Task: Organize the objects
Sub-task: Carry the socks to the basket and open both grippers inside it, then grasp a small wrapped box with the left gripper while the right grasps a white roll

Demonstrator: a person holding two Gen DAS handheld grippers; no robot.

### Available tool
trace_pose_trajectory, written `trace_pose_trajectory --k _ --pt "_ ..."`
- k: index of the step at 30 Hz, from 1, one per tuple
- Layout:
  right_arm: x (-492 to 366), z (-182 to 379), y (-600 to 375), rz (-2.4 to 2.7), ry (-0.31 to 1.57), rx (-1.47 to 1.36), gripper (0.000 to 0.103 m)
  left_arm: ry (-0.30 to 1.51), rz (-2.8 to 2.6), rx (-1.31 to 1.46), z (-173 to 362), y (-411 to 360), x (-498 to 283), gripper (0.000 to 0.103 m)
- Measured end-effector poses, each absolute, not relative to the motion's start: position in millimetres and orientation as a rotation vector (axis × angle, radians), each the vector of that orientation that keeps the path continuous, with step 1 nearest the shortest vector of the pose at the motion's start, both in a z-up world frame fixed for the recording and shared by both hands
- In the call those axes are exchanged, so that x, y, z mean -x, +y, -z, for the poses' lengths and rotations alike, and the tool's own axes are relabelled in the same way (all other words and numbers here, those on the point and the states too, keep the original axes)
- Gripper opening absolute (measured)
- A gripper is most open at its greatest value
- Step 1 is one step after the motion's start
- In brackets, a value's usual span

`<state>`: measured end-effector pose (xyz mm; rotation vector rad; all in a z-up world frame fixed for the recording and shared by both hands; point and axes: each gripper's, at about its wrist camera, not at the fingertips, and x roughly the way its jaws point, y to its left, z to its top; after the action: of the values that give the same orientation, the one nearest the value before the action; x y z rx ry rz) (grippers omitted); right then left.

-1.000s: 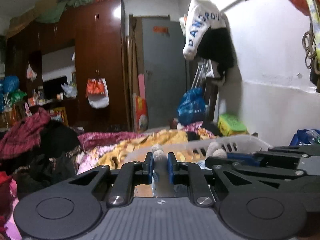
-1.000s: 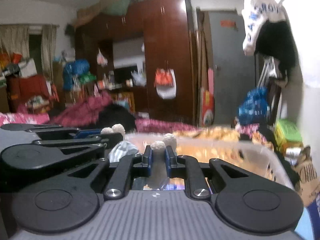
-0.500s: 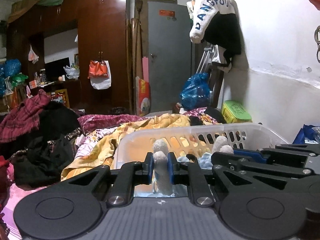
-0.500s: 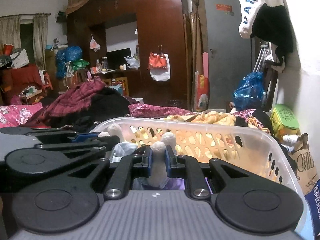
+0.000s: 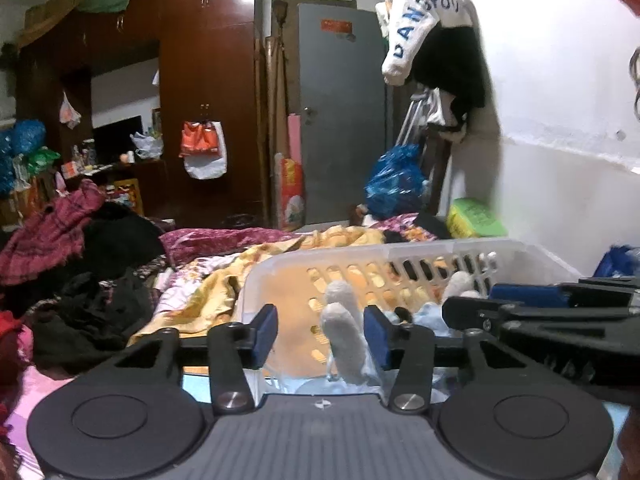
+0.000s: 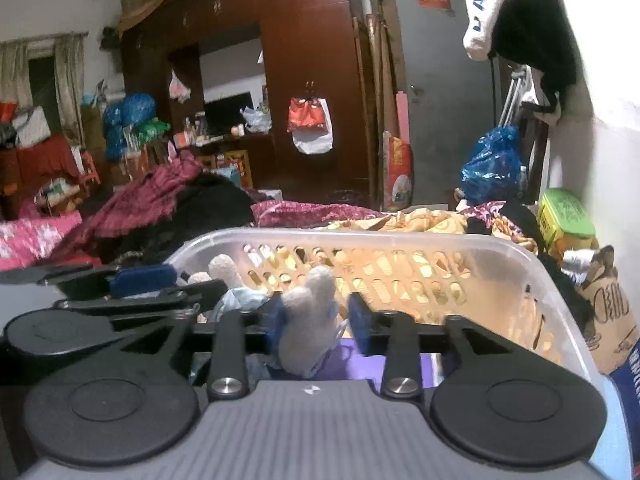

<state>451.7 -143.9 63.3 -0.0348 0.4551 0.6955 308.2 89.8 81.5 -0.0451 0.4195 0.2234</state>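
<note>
Both tongs have spread since earlier | left tongs (image 5: 320,330) wide, right tongs (image 6: 316,322) wide | fuzzy pieces (image 5: 344,344) loose above basket rim (image 6: 360,236)

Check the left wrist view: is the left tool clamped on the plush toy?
No: the left tool is open, its blue pads clear of the white plush toy on both sides, above the laundry basket.

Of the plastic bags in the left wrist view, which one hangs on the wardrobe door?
The orange and white bag, hung from the handles of the brown wardrobe. The blue bag instead sits low beside the grey door.
</note>
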Motion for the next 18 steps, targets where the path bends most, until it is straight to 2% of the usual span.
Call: trace_pose_trajectory --k 1,2,4,5,9,18 --pt "-451 -66 -150 -0.689 0.447 0.017 0.063 0.407 -0.215 0.053 -85 89 -303 0.061" --pt "-450 -69 -156 -0.68 0.434 0.001 0.069 0.389 -0.219 0.055 -89 89 -297 0.074" --pt "-444 -76 -170 -0.679 0.391 -0.029 0.091 0.348 -0.255 0.038 -100 86 -283 0.09" --pt "-439 -79 -179 -0.688 0.364 -0.04 0.094 0.328 -0.26 0.026 -106 84 -277 0.09" --pt "-423 -93 -209 -0.696 0.3 -0.087 0.103 0.31 -0.254 -0.006 -127 78 -247 0.09" --pt "-364 -71 -266 -0.663 0.253 -0.006 0.103 0.292 -0.24 -0.096 -122 69 -151 0.09"
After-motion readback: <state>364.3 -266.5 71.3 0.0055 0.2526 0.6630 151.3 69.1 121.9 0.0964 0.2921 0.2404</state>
